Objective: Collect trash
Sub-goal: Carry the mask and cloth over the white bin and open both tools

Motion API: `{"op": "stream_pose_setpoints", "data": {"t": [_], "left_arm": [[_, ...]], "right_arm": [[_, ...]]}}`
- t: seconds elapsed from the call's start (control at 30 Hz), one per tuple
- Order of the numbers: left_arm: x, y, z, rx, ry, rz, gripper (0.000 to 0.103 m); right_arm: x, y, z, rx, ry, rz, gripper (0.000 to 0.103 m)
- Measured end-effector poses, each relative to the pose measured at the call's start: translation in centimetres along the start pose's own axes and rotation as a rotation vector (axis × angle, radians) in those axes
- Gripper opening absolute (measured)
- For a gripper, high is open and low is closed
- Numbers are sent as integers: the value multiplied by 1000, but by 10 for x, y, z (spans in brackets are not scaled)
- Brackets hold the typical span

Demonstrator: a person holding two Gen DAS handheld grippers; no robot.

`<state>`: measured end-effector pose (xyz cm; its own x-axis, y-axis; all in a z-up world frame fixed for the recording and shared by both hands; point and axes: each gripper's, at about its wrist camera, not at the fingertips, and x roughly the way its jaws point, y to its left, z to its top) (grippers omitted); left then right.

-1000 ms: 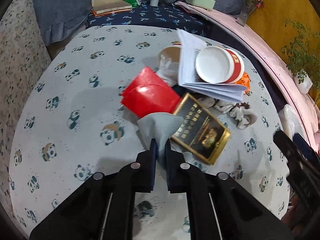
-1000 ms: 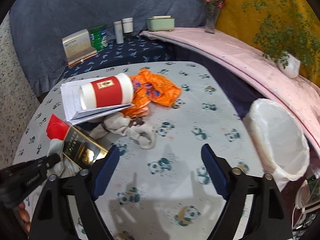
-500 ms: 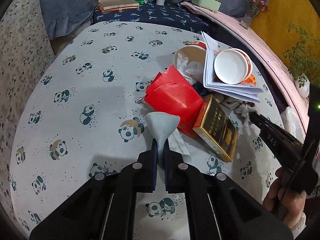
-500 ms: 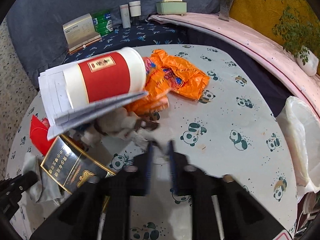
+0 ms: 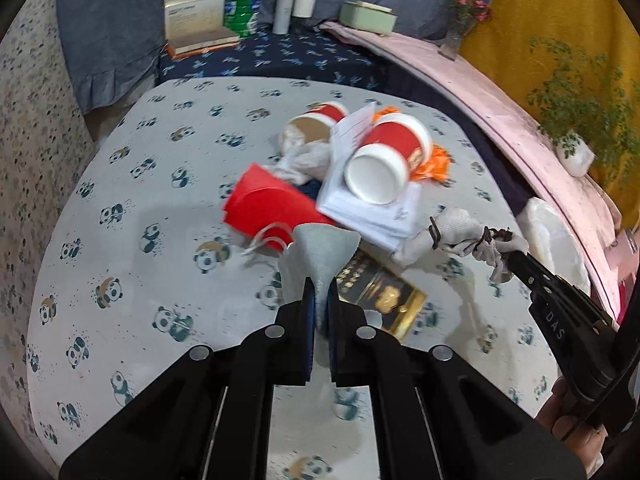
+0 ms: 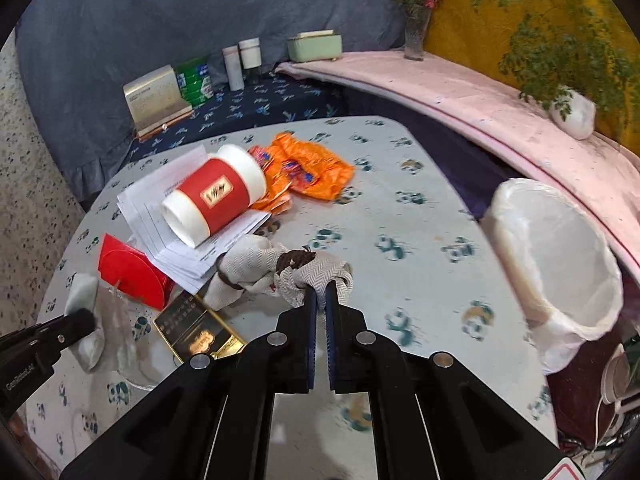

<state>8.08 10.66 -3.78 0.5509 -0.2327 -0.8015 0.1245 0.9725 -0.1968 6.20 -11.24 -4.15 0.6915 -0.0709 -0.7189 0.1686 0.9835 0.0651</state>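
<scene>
My left gripper (image 5: 319,286) is shut on a pale grey wipe (image 5: 324,246), held just above the panda-print table (image 5: 160,208). My right gripper (image 6: 321,286) is shut on a stained white woven cloth (image 6: 256,264), which trails left toward the papers. Behind both lies the trash pile: a red paper cup (image 6: 216,196) on its side on loose papers (image 6: 188,252), an orange wrapper (image 6: 308,168), a red box (image 6: 128,272) and a black-and-gold box (image 6: 196,328). The left wrist view shows a second cup (image 5: 316,124) stuffed with tissue and the right gripper (image 5: 510,258) holding the cloth (image 5: 456,232).
A bin lined with a white bag (image 6: 560,260) stands off the table's right edge, below a pink ledge (image 6: 460,92) with a potted plant (image 6: 572,116) and a flower vase (image 6: 416,40). Boxes and bottles (image 6: 168,96) sit on a dark blue surface behind the table.
My right gripper went from wide open to shut on the white cloth and has drawn it off the pile. My left gripper rose and drew back, still holding the wipe.
</scene>
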Motion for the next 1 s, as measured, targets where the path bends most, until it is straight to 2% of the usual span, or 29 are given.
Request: {"op": "stream_pose_setpoints", "data": {"t": [0.27,0.47,0.77,1.0], "left_arm": [[-28,-72,-10,126,-34,-77,5],[-35,-125,-16,222,-44,-125,5],[-32,-188,-18,326,-48,-170,5],[-15,-233,-14,399,-21,-224,5]], "right_arm": [[-54,-53,-7,70,-80,-64,4],[-80,-93,-13,133,-120,-110,4],[-91,-147,-20,221,-138,-163,4],[-91,-190,-25,293,-146,-218,4]]}}
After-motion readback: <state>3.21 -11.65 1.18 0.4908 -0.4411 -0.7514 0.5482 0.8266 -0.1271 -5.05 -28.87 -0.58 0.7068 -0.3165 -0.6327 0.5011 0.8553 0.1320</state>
